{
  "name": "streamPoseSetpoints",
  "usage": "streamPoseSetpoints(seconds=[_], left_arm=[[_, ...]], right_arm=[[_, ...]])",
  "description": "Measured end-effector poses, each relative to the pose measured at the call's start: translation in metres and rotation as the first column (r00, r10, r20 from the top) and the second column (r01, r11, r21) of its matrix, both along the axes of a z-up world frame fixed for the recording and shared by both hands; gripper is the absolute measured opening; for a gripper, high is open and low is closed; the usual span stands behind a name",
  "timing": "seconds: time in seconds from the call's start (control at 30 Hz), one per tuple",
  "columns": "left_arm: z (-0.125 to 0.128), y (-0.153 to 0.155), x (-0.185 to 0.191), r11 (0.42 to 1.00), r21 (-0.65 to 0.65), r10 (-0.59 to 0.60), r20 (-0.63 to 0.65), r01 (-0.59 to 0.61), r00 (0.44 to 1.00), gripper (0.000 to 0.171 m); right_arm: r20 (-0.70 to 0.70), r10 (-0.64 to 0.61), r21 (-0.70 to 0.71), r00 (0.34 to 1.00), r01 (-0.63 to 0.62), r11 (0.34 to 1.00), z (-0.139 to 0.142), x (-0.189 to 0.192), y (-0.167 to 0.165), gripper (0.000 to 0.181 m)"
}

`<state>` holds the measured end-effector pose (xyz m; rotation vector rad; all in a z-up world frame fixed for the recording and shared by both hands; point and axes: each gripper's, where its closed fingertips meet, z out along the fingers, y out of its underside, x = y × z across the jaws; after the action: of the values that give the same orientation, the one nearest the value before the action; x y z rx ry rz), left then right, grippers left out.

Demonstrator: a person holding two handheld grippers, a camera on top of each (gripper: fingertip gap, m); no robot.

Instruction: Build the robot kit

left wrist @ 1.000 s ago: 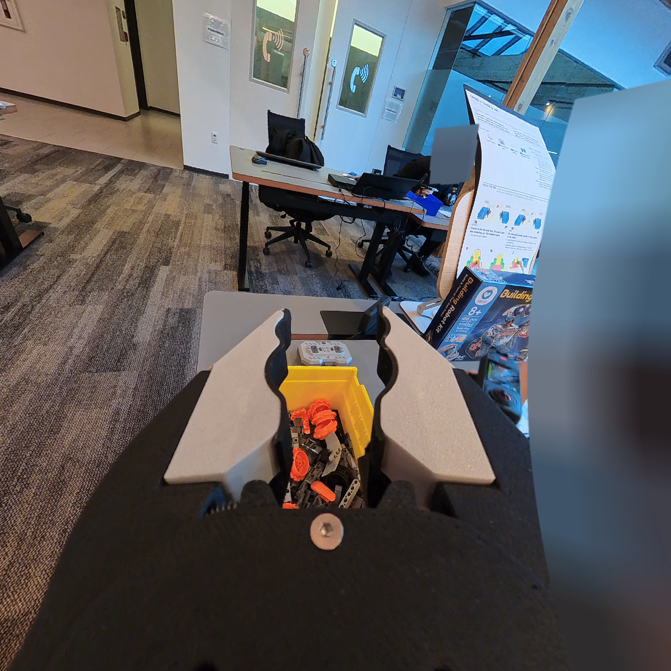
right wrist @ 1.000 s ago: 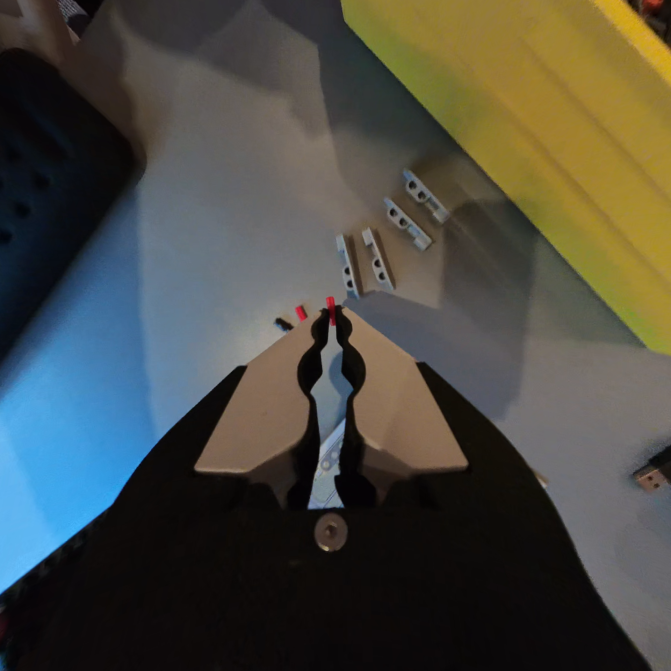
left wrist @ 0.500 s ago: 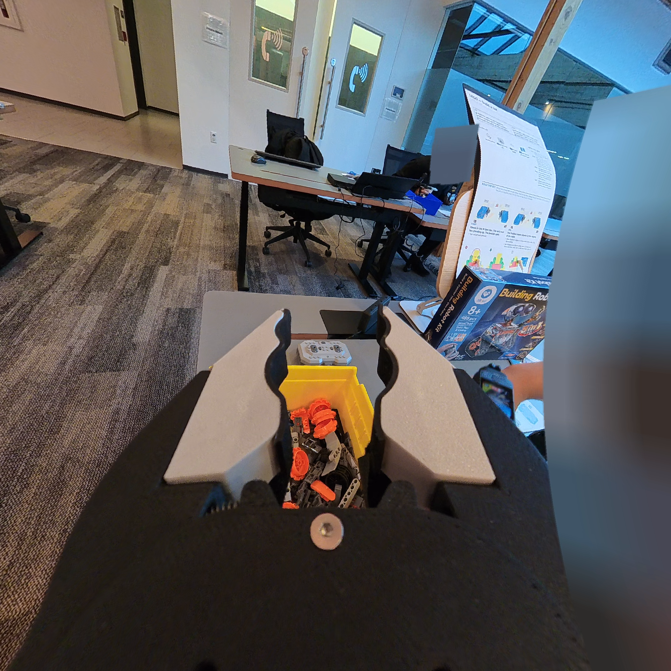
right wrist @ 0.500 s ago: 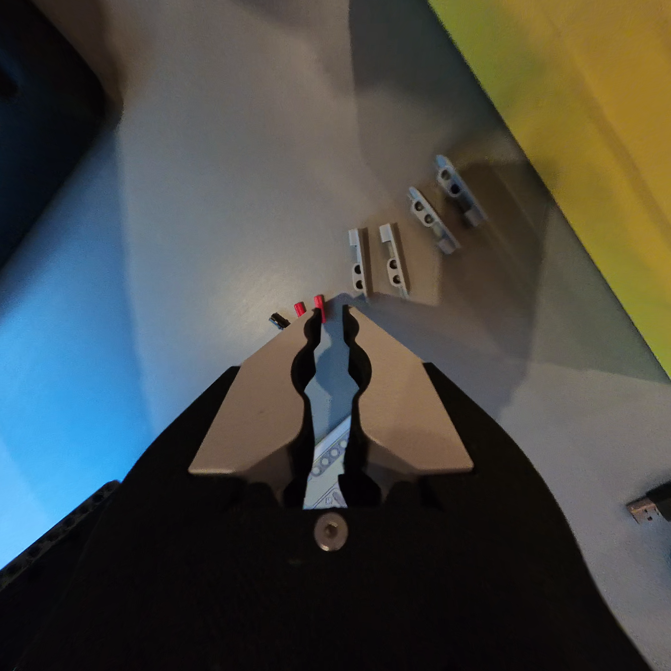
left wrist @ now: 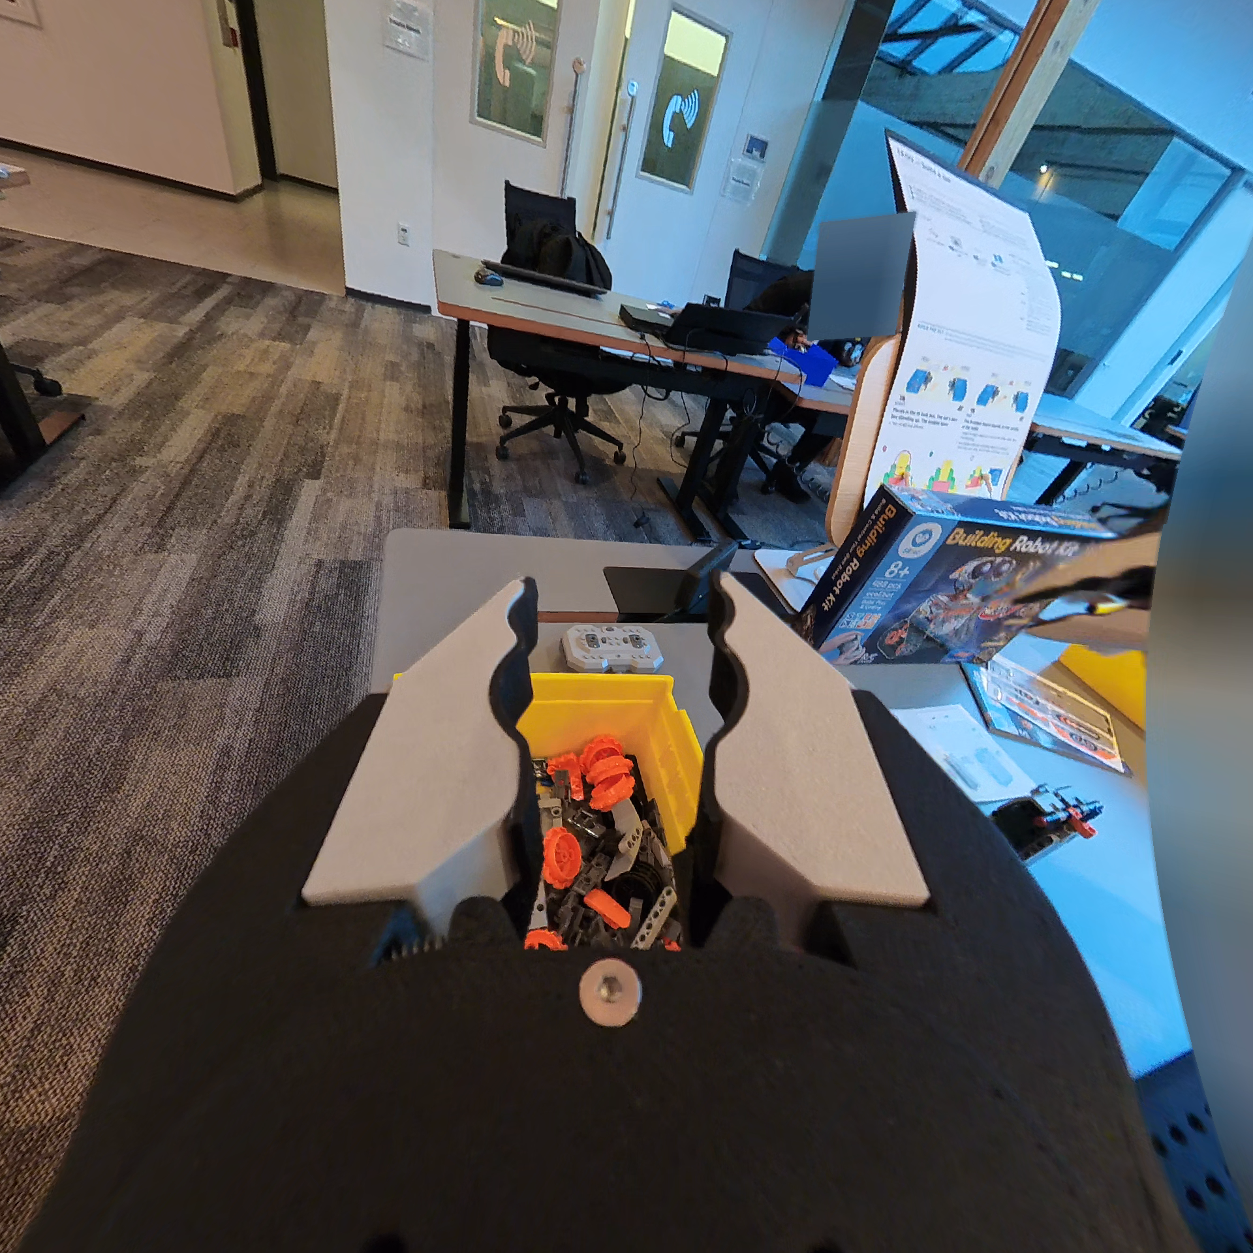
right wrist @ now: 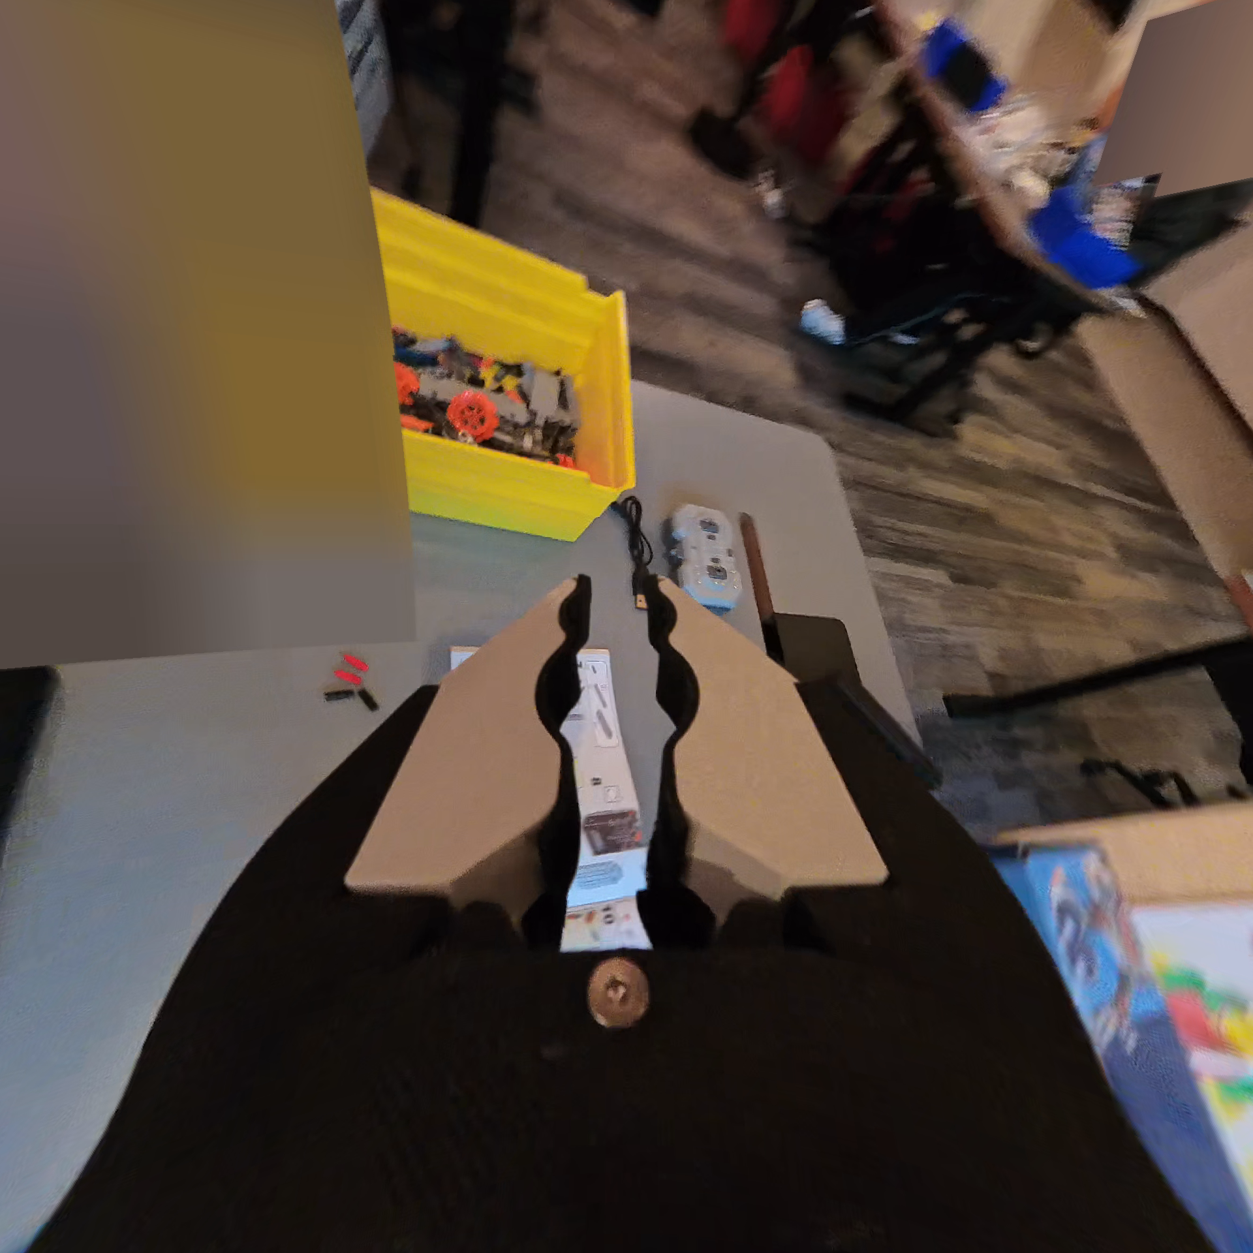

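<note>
Grey table (right wrist: 732,447): 1 yellow bin (right wrist: 515,488), 2 red pins (right wrist: 351,668), both tools (left wrist: 620,603) (right wrist: 615,588) open, empty.

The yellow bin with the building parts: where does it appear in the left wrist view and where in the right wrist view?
Left wrist view: yellow bin at centre, between the open left tool's fingers.
Right wrist view: yellow bin at upper left, beyond the open right tool.
Shared landmark: grey control block on the table beside the bin.

Glossy yellow plastic for the bin (left wrist: 668,732), ribbed along its wall. Matt grey on the counter (right wrist: 732,468), smooth. Grainy black shell and matt grey fingers (left wrist: 780,732) on the left tool (left wrist: 620,597) (likely printed plastic). Shiny card for the box (left wrist: 929,597).
</note>
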<state>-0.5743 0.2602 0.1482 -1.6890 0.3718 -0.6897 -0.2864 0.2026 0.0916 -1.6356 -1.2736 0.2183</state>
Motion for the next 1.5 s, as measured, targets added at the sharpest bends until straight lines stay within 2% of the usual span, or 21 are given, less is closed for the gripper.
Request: streamPoseSetpoints(seconds=[0.13,0.3,0.43,0.5,0.57,0.6,0.7,0.83,0.97,1.1,1.2,1.33,1.5], left_arm=[[-0.002,0.0,0.014,1.0,-0.003,-0.029,-0.026,0.029,0.999,0.049],[-0.013,0.003,0.027,0.998,-0.042,-0.059,-0.084,0.055,0.995,0.049],[-0.02,0.008,0.029,0.996,-0.07,-0.058,-0.101,0.051,0.993,0.049],[-0.024,0.01,0.028,0.996,-0.083,-0.048,-0.118,0.038,0.992,0.05],[-0.027,0.012,0.027,0.996,-0.092,-0.033,-0.134,0.021,0.99,0.049],[-0.028,0.013,0.027,0.995,-0.095,-0.028,-0.142,0.014,0.989,0.049],[-0.032,0.014,0.03,0.994,-0.108,-0.023,-0.166,0.006,0.986,0.05],[-0.035,0.015,0.043,0.995,-0.105,-0.025,-0.208,0.003,0.978,0.05],[-0.036,0.013,0.06,0.996,-0.084,-0.026,-0.26,0.004,0.965,0.05],[-0.04,0.017,0.064,0.996,-0.078,0.015,-0.311,-0.041,0.95,0.051],[-0.046,0.021,0.069,0.995,-0.082,0.031,-0.35,-0.064,0.936,0.051],[-0.052,0.024,0.08,0.994,-0.095,0.014,-0.374,-0.054,0.927,0.051],[-0.044,0.026,0.091,0.998,-0.041,0.025,-0.36,-0.042,0.933,0.05]], right_arm=[[-0.217,-0.134,-0.002,0.967,0.137,0.991,-0.001,0.03,-0.042,0.016],[-0.491,-0.238,0.037,0.838,0.293,0.955,0.007,0.065,-0.076,0.024],[-0.548,-0.297,0.127,0.782,0.429,0.895,0.006,0.087,-0.084,0.026],[-0.58,-0.288,0.134,0.762,0.438,0.889,0.006,0.086,-0.086,0.018],[-0.646,-0.269,0.097,0.714,0.427,0.899,0.01,0.08,-0.086,0.018],[-0.658,-0.261,0.086,0.706,0.415,0.906,0.012,0.075,-0.086,0.018],[-0.602,-0.288,0.125,0.745,0.444,0.887,0.015,0.072,-0.085,0.017],[-0.564,-0.35,0.134,0.748,0.501,0.855,0.003,0.088,-0.086,0.015],[-0.625,-0.421,0.053,0.657,0.574,0.817,-0.017,0.131,-0.085,0.013],[-0.679,-0.501,-0.019,0.536,0.67,0.742,-0.029,0.183,-0.083,0.009],[-0.679,-0.559,-0.076,0.475,0.712,0.698,-0.046,0.208,-0.075,0.009],[-0.661,-0.604,-0.144,0.445,0.715,0.684,-0.067,0.214,-0.064,0.009],[-0.621,-0.634,-0.169,0.461,0.711,0.683,-0.085,0.208,-0.055,0.009]])
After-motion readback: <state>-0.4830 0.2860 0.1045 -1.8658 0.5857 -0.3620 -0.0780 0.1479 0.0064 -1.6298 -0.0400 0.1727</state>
